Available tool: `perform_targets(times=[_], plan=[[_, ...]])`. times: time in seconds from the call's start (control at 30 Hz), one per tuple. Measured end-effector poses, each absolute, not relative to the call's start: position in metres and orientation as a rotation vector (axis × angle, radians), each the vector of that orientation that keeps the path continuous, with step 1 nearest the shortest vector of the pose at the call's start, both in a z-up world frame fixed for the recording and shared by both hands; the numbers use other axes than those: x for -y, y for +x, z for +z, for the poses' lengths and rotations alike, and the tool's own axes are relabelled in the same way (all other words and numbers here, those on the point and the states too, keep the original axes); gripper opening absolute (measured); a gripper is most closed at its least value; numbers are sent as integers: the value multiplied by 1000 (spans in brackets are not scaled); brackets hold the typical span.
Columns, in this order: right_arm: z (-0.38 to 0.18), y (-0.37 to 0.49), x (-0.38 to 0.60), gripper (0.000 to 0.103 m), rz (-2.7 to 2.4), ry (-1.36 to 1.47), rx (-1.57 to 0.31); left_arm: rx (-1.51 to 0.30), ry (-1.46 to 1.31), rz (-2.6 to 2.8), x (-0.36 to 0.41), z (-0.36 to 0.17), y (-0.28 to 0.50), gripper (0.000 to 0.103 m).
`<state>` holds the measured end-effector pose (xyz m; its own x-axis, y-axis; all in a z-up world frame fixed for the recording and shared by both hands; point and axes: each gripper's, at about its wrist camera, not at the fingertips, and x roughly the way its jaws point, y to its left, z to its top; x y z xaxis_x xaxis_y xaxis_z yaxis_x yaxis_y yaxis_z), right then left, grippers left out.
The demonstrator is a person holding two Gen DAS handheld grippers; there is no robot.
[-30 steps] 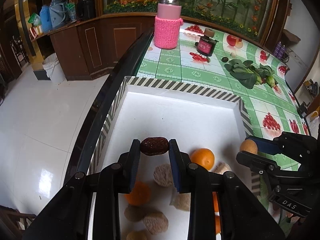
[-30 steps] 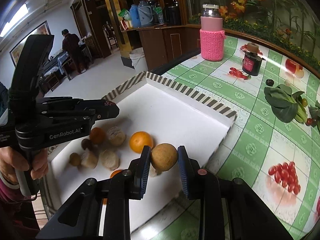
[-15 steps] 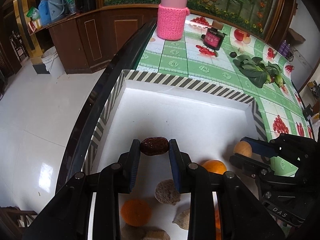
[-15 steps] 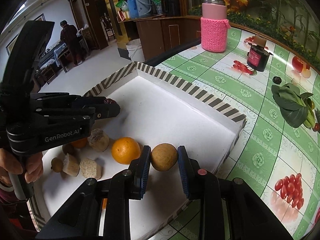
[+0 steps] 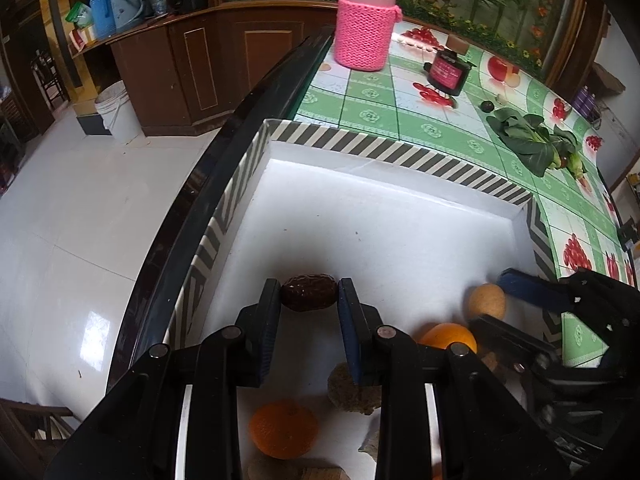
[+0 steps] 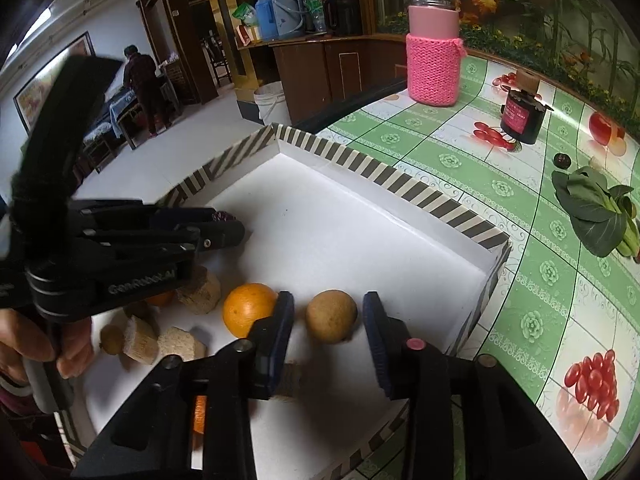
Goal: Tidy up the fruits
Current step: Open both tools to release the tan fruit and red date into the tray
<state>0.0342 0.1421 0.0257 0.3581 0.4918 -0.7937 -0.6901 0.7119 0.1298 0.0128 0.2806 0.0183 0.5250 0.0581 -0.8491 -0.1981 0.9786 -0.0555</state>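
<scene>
White tray on green tablecloth: right gripper jaws just spread, brown fruit released inside; left gripper pinches date, unplaced

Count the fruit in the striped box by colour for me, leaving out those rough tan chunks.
Oranges: 3 (two partly hidden by the tools)
Brown round fruits: 2 (one large, one small)
Dark red date: 1
Total showing: 6; more may be hidden under the tools.
</scene>
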Motion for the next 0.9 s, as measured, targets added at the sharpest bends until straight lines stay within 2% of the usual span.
perform_targets(times=[0.07, 0.13, 0.2, 0.23, 0.27, 0.33, 0.5, 0.6, 0.7, 0.9], plan=[[30, 31, -139, 59, 766, -236, -913, -1001, -138, 169, -279, 19, 11, 27], [35, 27, -134, 60, 766, -224, -907, -995, -134, 180, -279, 21, 9, 31], [38, 23, -128, 60, 762, -207, -901, -976, -125, 193, -276, 25, 5, 47], [40, 22, -126, 60, 762, -201, -900, -966, -121, 197, -275, 27, 3, 58], [41, 20, -125, 60, 762, -197, -898, -948, -115, 200, -272, 30, -1, 61], [45, 14, -119, 60, 751, -189, -888, -920, -101, 207, -268, 37, -6, 61], [61, -4, -104, 70, 732, -145, -834, -843, -66, 240, -257, 55, -26, 68], [70, -16, -97, 74, 729, -132, -801, -799, -48, 255, -250, 64, -41, 75], [74, -27, -91, 78, 718, -118, -785, -772, -49, 257, -245, 70, -52, 76], [76, -41, -80, 78, 706, -89, -774, -725, -38, 281, -234, 77, -74, 76]])
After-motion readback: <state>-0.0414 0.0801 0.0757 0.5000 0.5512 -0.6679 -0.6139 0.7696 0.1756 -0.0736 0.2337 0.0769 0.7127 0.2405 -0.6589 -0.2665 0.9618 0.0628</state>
